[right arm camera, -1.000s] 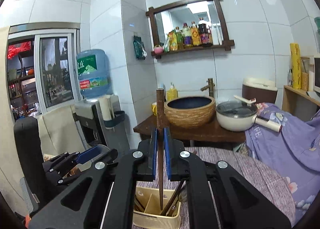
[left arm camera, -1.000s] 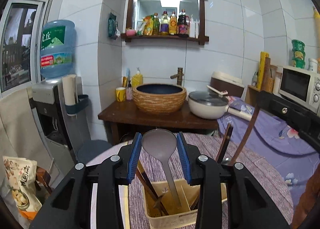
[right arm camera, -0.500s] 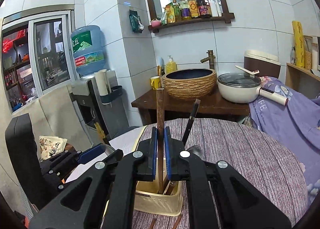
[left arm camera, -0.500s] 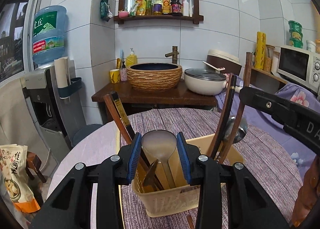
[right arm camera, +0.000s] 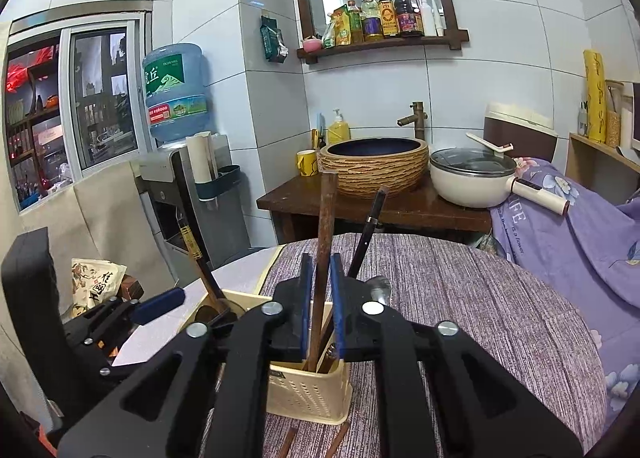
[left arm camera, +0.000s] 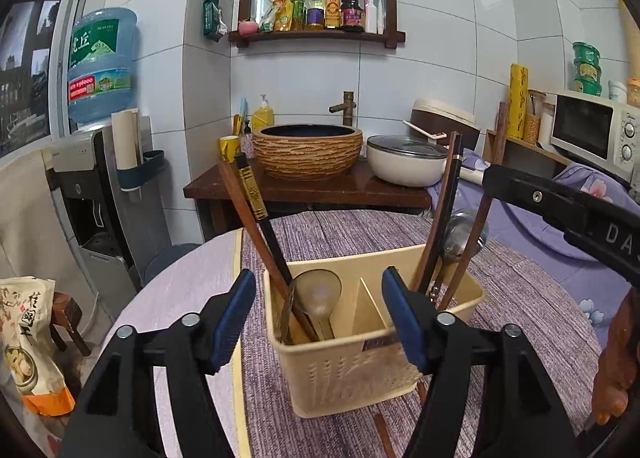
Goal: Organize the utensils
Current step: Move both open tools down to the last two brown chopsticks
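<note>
Right claw (right arm camera: 320,298) hiding chopstick (right arm camera: 326,218) base

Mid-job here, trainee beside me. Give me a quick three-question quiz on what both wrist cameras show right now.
1. True or false: the left hand-held gripper is clamped on the spoon.
2. What stands between the jaws of the right hand-held gripper? A) a brown chopstick B) a fork C) a whisk
3. Fill in: in the left wrist view the spoon sits in the ___ compartment of the basket.

Key
1. False: its jaws have just been opening and stand wide; the spoon rests free in the basket.
2. A: these jaws have just been opening too, with the chopstick between them.
3. left
</note>
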The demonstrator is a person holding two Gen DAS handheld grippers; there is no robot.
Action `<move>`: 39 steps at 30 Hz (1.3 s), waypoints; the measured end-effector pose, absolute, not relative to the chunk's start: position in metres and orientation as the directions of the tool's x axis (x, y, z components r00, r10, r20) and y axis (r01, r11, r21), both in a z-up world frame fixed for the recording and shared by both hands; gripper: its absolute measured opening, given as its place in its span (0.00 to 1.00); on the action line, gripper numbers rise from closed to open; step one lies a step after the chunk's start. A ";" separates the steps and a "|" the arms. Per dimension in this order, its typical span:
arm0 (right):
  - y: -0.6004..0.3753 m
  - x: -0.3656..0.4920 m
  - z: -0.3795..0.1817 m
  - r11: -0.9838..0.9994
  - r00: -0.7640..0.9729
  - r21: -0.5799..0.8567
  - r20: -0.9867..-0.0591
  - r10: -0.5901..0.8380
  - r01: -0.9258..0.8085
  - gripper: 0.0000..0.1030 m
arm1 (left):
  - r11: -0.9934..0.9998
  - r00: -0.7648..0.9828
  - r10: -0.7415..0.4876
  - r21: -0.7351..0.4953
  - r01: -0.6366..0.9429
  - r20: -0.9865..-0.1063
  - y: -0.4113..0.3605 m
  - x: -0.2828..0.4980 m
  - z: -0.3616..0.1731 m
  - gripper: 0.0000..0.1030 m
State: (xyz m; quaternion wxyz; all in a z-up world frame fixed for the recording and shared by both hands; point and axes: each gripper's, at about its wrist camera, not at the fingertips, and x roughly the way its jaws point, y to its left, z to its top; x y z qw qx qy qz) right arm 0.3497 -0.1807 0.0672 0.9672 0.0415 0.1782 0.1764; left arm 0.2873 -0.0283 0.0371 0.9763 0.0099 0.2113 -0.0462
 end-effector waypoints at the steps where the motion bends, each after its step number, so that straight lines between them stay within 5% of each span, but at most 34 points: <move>1: -0.182 0.345 0.067 0.934 0.877 0.147 -0.320 0.357 -0.326 0.37 | 0.996 0.909 -0.082 0.007 0.093 -0.409 -0.028 0.283 0.037 0.67; 2: -0.184 0.340 0.067 0.932 0.880 0.153 -0.310 0.360 -0.327 0.47 | 0.996 0.912 -0.078 0.013 0.090 -0.403 -0.028 0.278 0.037 0.69; 18: -0.204 0.276 0.037 0.935 0.867 0.158 -0.350 0.354 -0.318 0.54 | 0.999 0.904 -0.047 -0.015 0.045 -0.424 -0.013 0.224 0.019 0.93; 33: -0.200 0.279 -0.061 0.952 0.710 0.189 -0.635 0.305 -0.241 0.55 | 1.000 0.806 -0.008 -0.025 -0.008 -0.592 -0.005 0.209 -0.043 0.93; 39: -0.189 0.289 -0.090 0.961 0.652 0.167 -0.708 0.272 -0.220 0.55 | 0.999 0.768 -0.026 -0.042 -0.001 -0.640 -0.005 0.210 -0.063 0.85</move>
